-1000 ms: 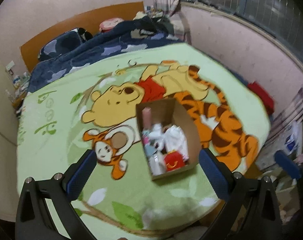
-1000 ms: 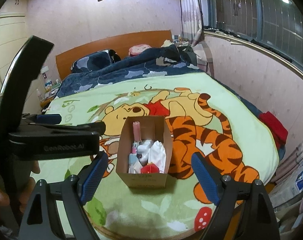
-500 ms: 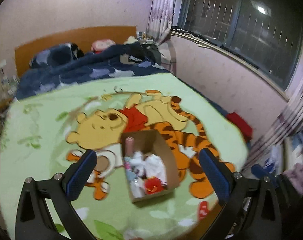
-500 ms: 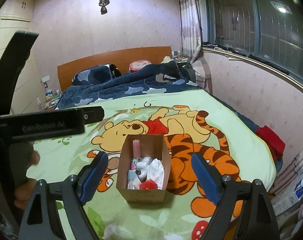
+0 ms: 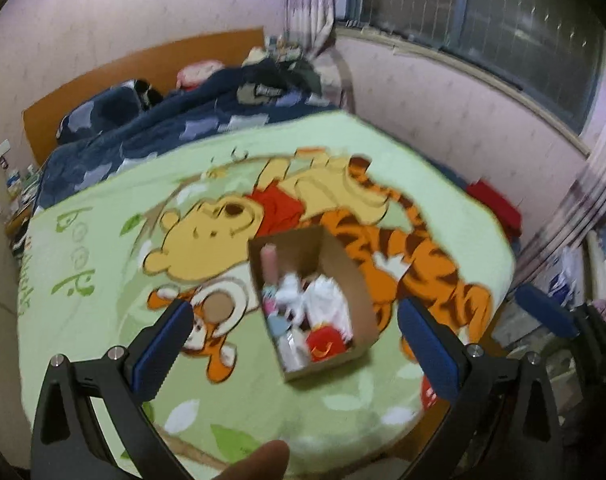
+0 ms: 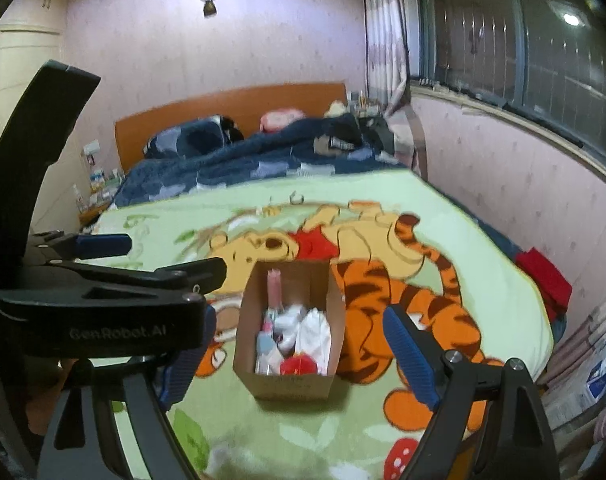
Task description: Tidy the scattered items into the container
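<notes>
Both grippers hang wide open with nothing between the pads: left gripper (image 5: 293,338) and right gripper (image 6: 299,354). Open brown cardboard box (image 6: 289,384) sits mid-frame on the green cartoon-print fleece blanket (image 6: 443,208), already stuffed with a pink tube (image 6: 274,288), white crumpled packets (image 6: 315,330) and a red lid-looking thing (image 6: 299,366). My guess is it's light, with thin walls that buckle easily, and tippy on soft bedding, so pinch a side wall near a corner or clamp low across it.

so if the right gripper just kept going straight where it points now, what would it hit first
Most likely the cardboard box on the cartoon blanket. It sits centred ahead of the open right gripper, and nothing shows between the fingers and the box. Depth is hard to judge through the fisheye, so it might meet the blanket just before it.
</notes>
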`<action>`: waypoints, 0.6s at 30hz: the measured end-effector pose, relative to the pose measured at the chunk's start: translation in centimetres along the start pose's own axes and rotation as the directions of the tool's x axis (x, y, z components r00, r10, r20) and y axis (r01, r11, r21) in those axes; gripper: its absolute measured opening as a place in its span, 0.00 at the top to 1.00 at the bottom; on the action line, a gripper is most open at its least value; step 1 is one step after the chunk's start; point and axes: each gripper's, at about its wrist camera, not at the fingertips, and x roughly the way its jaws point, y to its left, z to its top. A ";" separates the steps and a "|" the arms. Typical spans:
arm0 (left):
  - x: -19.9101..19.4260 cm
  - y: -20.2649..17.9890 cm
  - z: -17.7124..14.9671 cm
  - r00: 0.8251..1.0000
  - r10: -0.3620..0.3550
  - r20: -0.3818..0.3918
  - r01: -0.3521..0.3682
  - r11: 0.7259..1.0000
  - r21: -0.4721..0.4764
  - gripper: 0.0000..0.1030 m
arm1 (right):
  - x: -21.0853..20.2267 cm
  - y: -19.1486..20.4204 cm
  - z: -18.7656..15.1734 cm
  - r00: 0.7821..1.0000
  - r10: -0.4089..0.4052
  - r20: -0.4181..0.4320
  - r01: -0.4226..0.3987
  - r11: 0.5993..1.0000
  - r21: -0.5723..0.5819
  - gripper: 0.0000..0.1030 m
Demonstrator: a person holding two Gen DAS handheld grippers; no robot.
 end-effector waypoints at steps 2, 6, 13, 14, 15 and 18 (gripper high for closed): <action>0.9 0.2 -0.4 0.999 0.033 -0.037 -0.033 0.999 -0.003 0.00 | 0.7 0.0 -0.3 0.999 -0.008 -0.037 0.008 1.000 0.003 0.14; 1.8 0.9 -1.3 0.994 0.077 -0.076 -0.078 0.997 -0.014 0.00 | 1.7 -0.2 -0.6 0.995 -0.039 -0.086 0.041 0.999 0.019 0.14; 2.9 1.8 -1.8 0.988 0.085 -0.129 -0.089 0.996 -0.031 0.00 | 2.4 -0.7 -0.5 0.992 -0.070 -0.107 0.074 0.997 0.034 0.13; 3.0 1.8 -1.8 0.988 0.082 -0.132 -0.087 0.996 -0.032 0.00 | 2.5 -0.7 -0.4 0.991 -0.072 -0.109 0.075 0.997 0.033 0.13; 3.0 1.8 -1.8 0.988 0.080 -0.135 -0.085 0.996 -0.032 0.00 | 2.5 -0.7 -0.4 0.991 -0.071 -0.110 0.075 0.997 0.032 0.13; 3.2 1.9 -1.8 0.987 0.070 -0.147 -0.076 0.997 -0.035 0.00 | 2.6 -0.7 -0.5 0.991 -0.070 -0.115 0.074 0.997 0.031 0.13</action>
